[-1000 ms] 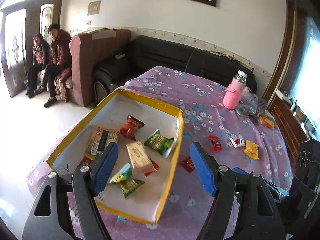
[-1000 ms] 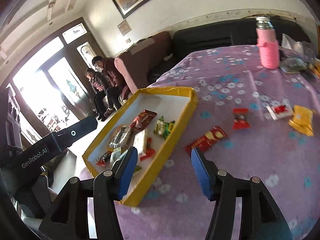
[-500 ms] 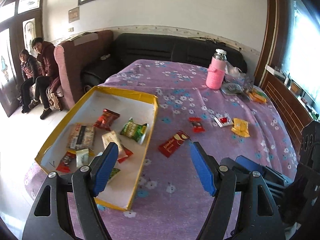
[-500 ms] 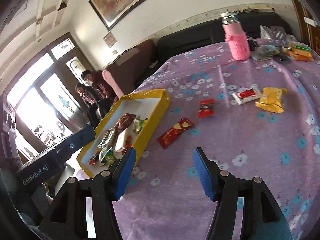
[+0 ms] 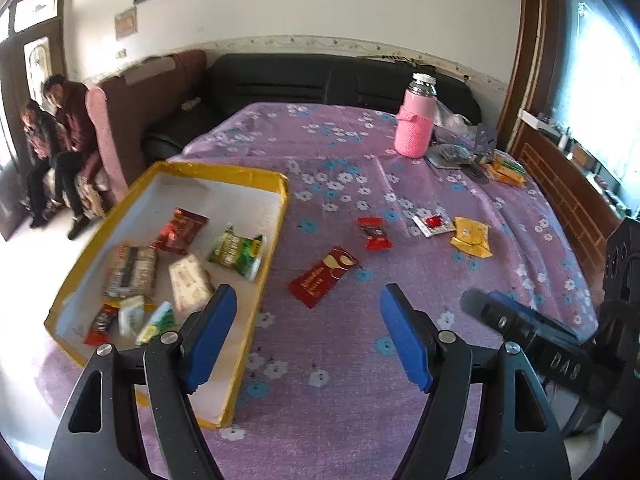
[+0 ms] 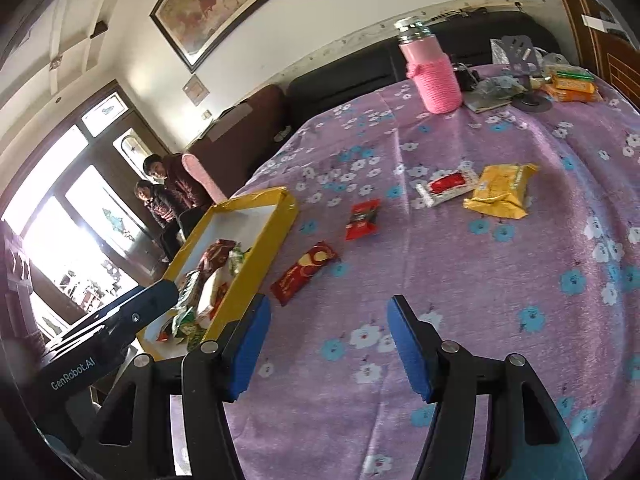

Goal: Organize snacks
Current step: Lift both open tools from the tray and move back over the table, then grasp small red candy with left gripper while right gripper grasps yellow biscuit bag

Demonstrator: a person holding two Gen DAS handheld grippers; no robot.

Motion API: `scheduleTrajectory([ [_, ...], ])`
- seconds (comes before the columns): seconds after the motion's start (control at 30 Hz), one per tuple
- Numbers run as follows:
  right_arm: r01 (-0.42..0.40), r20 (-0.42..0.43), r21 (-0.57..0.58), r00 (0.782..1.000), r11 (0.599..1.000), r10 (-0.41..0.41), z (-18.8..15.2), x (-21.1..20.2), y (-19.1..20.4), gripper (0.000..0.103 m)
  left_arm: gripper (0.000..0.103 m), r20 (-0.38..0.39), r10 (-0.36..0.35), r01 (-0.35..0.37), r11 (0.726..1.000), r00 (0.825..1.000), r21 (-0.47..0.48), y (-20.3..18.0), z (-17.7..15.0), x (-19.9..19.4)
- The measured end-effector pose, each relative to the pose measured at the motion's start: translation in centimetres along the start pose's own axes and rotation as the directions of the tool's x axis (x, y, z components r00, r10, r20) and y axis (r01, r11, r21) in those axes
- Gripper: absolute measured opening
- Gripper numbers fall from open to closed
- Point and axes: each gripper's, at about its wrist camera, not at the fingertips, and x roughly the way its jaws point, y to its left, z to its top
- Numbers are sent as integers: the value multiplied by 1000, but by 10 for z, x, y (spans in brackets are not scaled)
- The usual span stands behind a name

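Showing box point(image 5: 276, 216) contents plainly, unlike the right wrist view.

A soft, matt purple floral cloth point(image 5: 360, 400) covers the surface. The shallow box point(image 5: 256, 178) looks like cardboard, with glossy yellow tape on its rim and plain white paper inside. The red packet point(image 5: 323, 276) and yellow packet point(image 5: 471, 236) are shiny foil-like plastic. The bottle point(image 5: 416, 128) wears a rough pink knitted sleeve under a bright metal cap.

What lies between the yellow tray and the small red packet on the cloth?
In both wrist views, the long red packet lies between the yellow tray and the small red packet.
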Motion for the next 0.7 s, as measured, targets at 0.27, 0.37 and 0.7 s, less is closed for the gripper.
scheduleTrajectory([
  [0.27,174,50,85,983,981,-179,37,-18,-69,67,74,-86,-125,117,989,988,-94,15,-3,34],
  [0.37,211,29,122,976,970,-216,47,-12,-92,67,74,-121,-154,141,984,981,-109,14,-5,45],
  [0.7,266,-32,175,964,948,-265,80,33,-128,67,74,-190,-211,190,974,959,-124,9,-11,73],
])
